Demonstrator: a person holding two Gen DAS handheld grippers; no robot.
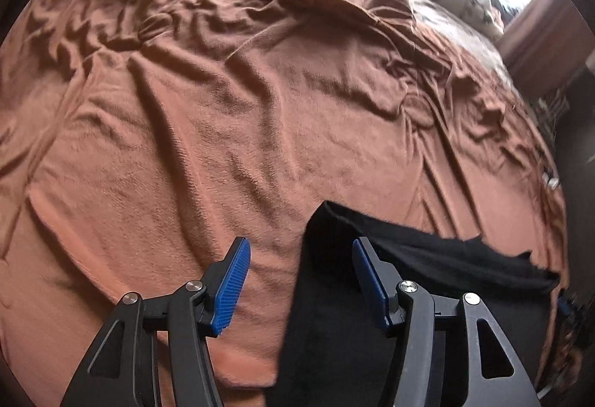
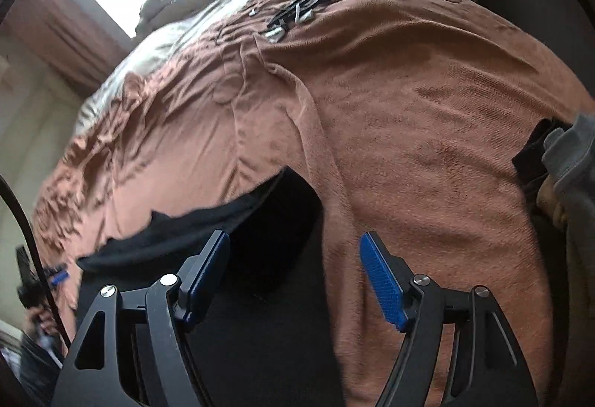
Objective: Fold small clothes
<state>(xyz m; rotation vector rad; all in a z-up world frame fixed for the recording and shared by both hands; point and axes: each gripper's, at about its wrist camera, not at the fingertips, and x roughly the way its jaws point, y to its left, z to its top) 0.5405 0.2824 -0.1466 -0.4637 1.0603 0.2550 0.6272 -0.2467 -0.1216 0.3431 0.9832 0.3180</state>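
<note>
Black garment [image 1: 372,295], soft knit, lies flat on rumpled terracotta fleece blanket [image 1: 223,128] (bed, window behind). Left gripper [image 1: 301,280] and right gripper [image 2: 293,277] both agape, ribbed blue pads clear of cloth.

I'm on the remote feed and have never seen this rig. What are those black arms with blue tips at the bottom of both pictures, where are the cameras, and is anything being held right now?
Those are hand-held grippers, one in each of a person's hands, with a fisheye camera mounted on each, looking forward along its two fingers. One picture looks past the left gripper, the other past the right gripper. Both hover over a bed covered by a rumpled orange-brown blanket. A black garment lies on it near the front edge. Both grippers are open; the blue pads press on nothing, so nothing is held. A small pile of dark and pale items lies farther up the bed, too small to identify.
</note>
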